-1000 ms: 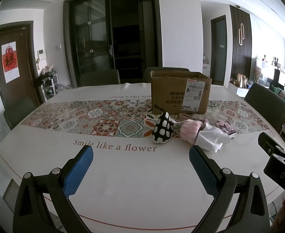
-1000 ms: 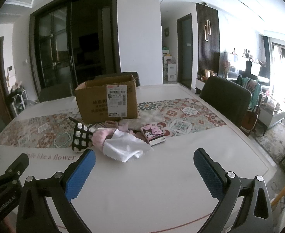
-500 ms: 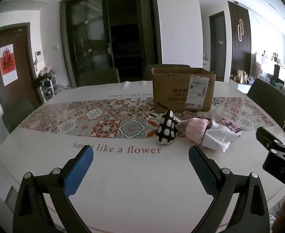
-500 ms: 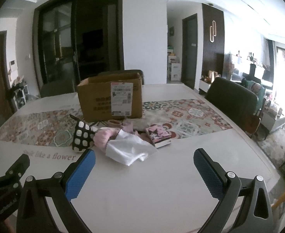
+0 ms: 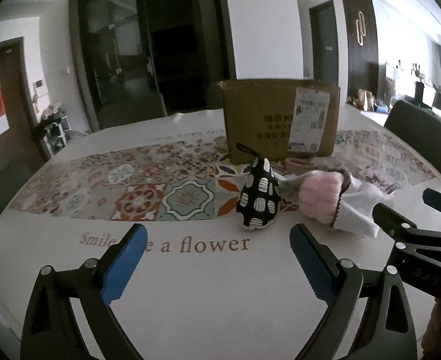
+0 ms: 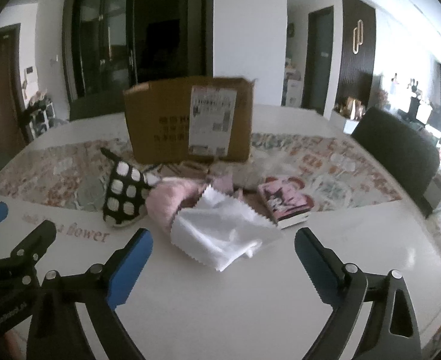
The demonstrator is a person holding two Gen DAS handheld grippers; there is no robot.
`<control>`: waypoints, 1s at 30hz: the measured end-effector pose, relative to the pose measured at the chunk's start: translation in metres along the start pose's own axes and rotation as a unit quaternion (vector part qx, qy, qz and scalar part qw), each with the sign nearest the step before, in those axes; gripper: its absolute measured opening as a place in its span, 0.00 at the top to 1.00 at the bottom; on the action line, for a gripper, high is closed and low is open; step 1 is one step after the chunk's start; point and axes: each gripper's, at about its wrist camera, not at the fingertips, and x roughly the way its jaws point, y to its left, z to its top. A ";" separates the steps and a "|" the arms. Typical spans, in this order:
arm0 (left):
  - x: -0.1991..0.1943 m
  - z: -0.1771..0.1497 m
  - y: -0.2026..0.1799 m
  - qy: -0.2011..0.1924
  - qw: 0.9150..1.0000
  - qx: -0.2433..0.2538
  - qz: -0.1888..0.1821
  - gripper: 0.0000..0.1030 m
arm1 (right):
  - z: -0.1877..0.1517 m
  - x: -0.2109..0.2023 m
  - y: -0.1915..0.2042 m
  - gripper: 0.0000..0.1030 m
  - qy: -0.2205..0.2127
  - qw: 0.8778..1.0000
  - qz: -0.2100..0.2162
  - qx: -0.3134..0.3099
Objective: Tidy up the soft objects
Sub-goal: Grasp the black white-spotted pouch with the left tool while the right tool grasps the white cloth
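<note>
"Smile … a flower" on tablecloth (image 5: 208, 285)

My left wrist camera: low over table (image 5: 214, 294), looks forward between own fingers (image 5: 124, 265) toward far cardboard box (image 5: 259, 120); soft pile right of centre, near. My right wrist camera: same low height, further right, faces box (image 6: 160, 120) with pile dead ahead, nearer. Shared: box, black-and-white pouch (image 5: 259, 201) (image 6: 123, 198), white cloth (image 5: 358, 213) (image 6: 223, 234), patterned runner (image 5: 148, 186) (image 6: 55, 177). Each view catches other gripper at its edge.
</note>
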 end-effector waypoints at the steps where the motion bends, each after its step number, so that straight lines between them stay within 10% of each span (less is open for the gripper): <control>1: 0.006 0.000 -0.002 0.002 1.000 0.003 -0.001 0.05 | -0.001 0.006 0.000 0.09 0.005 1.000 0.001 0.000; 16: 0.080 0.016 -0.020 0.034 0.998 0.029 -0.042 0.12 | -0.003 0.067 -0.003 0.29 0.067 0.997 0.020 0.022; 30: 0.122 0.022 -0.043 0.062 0.995 0.044 -0.065 0.53 | -0.007 0.079 -0.010 0.68 0.091 0.994 0.024 0.049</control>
